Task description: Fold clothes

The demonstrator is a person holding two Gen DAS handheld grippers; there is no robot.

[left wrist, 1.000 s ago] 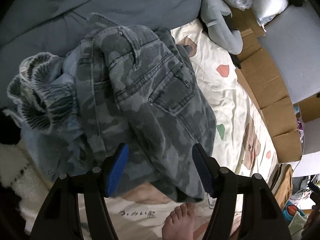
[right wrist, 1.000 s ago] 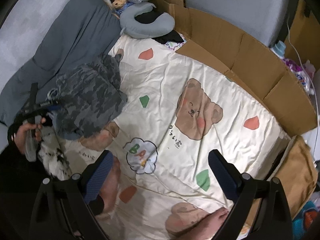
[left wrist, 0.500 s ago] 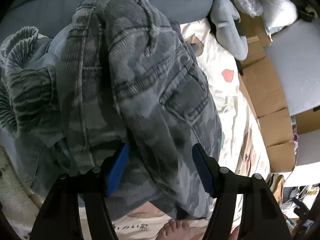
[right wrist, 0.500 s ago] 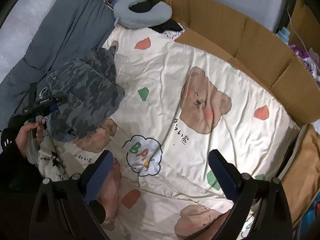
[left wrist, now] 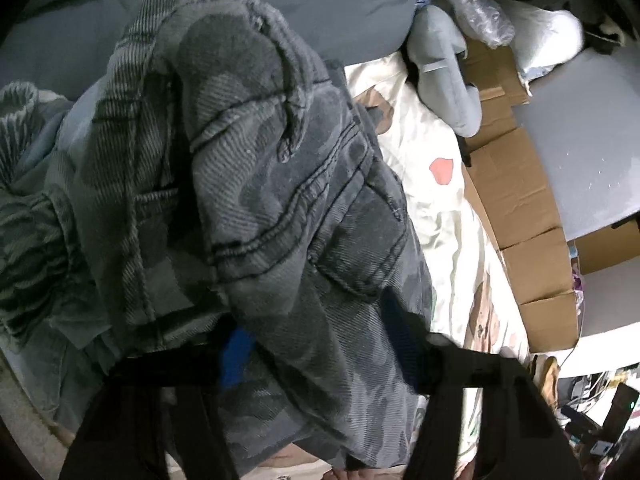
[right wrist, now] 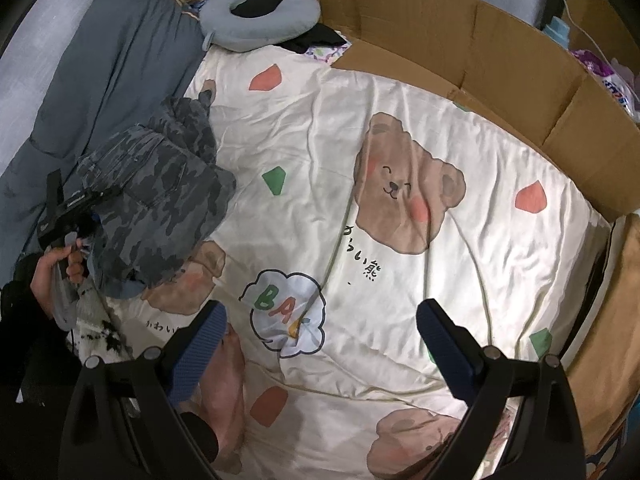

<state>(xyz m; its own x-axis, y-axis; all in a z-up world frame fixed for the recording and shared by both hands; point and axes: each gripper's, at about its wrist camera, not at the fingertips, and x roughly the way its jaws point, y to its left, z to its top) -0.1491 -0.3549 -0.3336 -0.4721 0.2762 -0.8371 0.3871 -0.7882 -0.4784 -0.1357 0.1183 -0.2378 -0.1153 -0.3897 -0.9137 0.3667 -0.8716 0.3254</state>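
Grey camouflage trousers (left wrist: 280, 216) lie bunched on the left side of the bed and fill the left wrist view; they also show in the right wrist view (right wrist: 160, 200). My left gripper (left wrist: 320, 344) is pushed into the fabric, its jaws apart with cloth between and over its blue pads (left wrist: 236, 354). It also shows in the right wrist view (right wrist: 76, 216), at the near edge of the trousers. My right gripper (right wrist: 320, 340) is open and empty, hovering above the bear-print sheet (right wrist: 400, 200).
A grey quilt (right wrist: 100, 80) lies along the left. A grey neck pillow (right wrist: 260, 20) sits at the head. Cardboard panels (right wrist: 500, 60) line the right side. A striped garment (left wrist: 28, 200) lies left of the trousers. A bare foot (right wrist: 228, 380) rests on the sheet near my right gripper.
My left gripper has pushed forward into the camouflage trousers, and the fabric now covers part of its pads. My right gripper has shifted slightly and stays open above the sheet.
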